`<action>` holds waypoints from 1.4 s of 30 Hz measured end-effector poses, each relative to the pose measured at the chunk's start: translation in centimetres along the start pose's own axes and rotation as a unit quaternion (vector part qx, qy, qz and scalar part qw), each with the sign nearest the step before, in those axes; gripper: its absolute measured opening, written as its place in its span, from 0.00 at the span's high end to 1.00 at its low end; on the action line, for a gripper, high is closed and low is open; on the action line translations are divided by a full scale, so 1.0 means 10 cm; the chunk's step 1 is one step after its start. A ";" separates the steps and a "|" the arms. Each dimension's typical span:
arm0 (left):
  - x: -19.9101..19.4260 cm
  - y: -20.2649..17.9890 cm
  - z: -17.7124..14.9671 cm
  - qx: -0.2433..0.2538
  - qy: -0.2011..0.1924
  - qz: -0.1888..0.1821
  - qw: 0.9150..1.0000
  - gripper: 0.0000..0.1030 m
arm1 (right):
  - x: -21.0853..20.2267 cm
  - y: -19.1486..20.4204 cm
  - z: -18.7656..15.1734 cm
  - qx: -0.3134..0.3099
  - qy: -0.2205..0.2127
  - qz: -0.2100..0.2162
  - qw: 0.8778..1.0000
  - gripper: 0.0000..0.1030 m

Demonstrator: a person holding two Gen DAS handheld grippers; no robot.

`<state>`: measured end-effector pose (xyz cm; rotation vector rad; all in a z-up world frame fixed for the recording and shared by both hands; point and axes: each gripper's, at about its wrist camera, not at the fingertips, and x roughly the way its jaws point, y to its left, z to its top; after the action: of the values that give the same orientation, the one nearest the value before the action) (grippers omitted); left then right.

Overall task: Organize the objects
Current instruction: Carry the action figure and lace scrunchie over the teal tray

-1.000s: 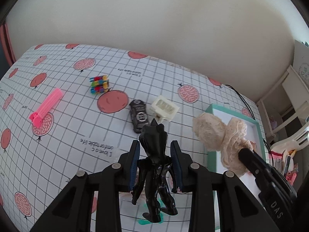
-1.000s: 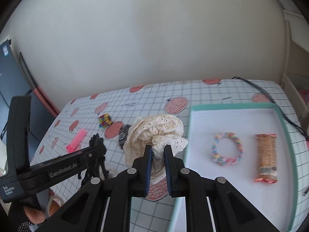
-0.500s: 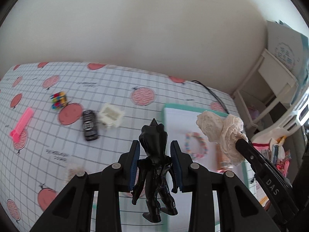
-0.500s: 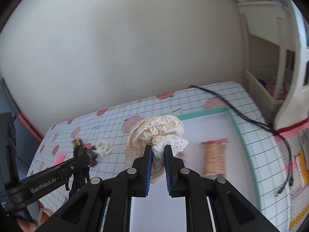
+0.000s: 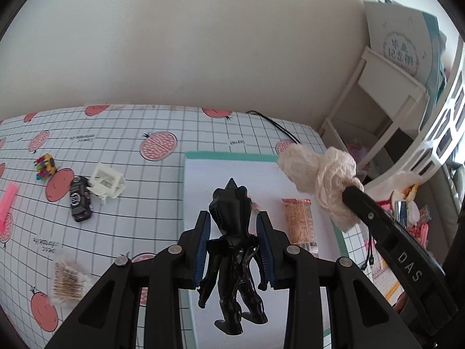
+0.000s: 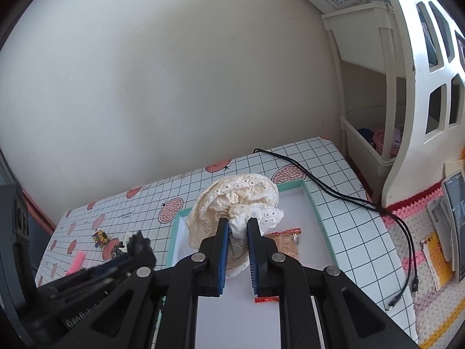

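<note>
My left gripper (image 5: pixel 234 218) is shut on a glossy black toy figure (image 5: pixel 232 232), held upright above the white tray with a teal rim (image 5: pixel 229 155). My right gripper (image 6: pixel 237 224) is shut on a bunched cream lace cloth (image 6: pixel 232 197), which hangs over the far part of the same tray (image 6: pixel 315 209). In the tray lies a wrapped snack bar (image 5: pixel 299 224), partly behind the cloth in the right wrist view (image 6: pixel 286 242). A pastel bracelet (image 5: pixel 255 205) peeks out beside the figure. The left gripper (image 6: pixel 136 250) shows blurred at the lower left.
On the gridded tablecloth left of the tray lie a black toy car (image 5: pixel 80 203), a white plastic piece (image 5: pixel 106 183), a multicoloured toy (image 5: pixel 45 165), a pink item (image 5: pixel 7 200) and a clear packet (image 5: pixel 66 279). A black cable (image 6: pixel 334 192) runs past the tray. White shelves (image 6: pixel 377 133) stand at the right.
Both grippers have swung right from the loose toys to above the tray, each still carrying its object. The left wrist view is now centred on the tray.
</note>
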<state>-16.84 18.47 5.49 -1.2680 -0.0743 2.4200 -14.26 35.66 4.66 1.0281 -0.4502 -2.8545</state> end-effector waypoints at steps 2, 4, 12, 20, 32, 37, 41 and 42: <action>0.08 -0.02 -0.03 0.004 0.007 0.001 1.000 0.67 | 0.04 0.00 -0.02 -0.003 0.003 -0.002 1.000 0.87; 0.16 -0.04 -0.07 0.006 0.014 0.003 1.000 0.67 | 0.10 -0.02 -0.05 -0.005 0.007 -0.003 1.000 0.87; 0.36 -0.02 -0.14 0.003 0.031 0.006 0.999 0.67 | 0.29 -0.06 -0.14 -0.002 0.031 -0.017 0.999 0.87; 0.52 -0.01 -0.23 0.002 0.054 0.004 0.999 0.67 | 0.47 -0.09 -0.23 -0.002 0.069 -0.036 0.997 0.87; 0.67 0.05 -0.29 -0.008 0.080 0.004 0.997 0.67 | 0.60 -0.05 -0.31 -0.009 0.101 -0.052 0.993 0.86; 0.71 0.07 -0.31 -0.012 0.089 0.004 0.996 0.67 | 0.62 -0.05 -0.32 -0.011 0.109 -0.056 0.992 0.86; 0.73 0.08 -0.31 -0.015 0.091 0.002 0.996 0.67 | 0.61 -0.04 -0.31 -0.012 0.109 -0.060 0.992 0.83; 0.73 0.08 -0.31 -0.016 0.092 0.002 0.996 0.67 | 0.61 -0.03 -0.30 -0.012 0.108 -0.060 0.992 0.83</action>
<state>-18.35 20.05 -2.18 -1.4992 -0.0575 2.3018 -17.07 34.22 -1.40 1.3858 -0.3474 -2.7962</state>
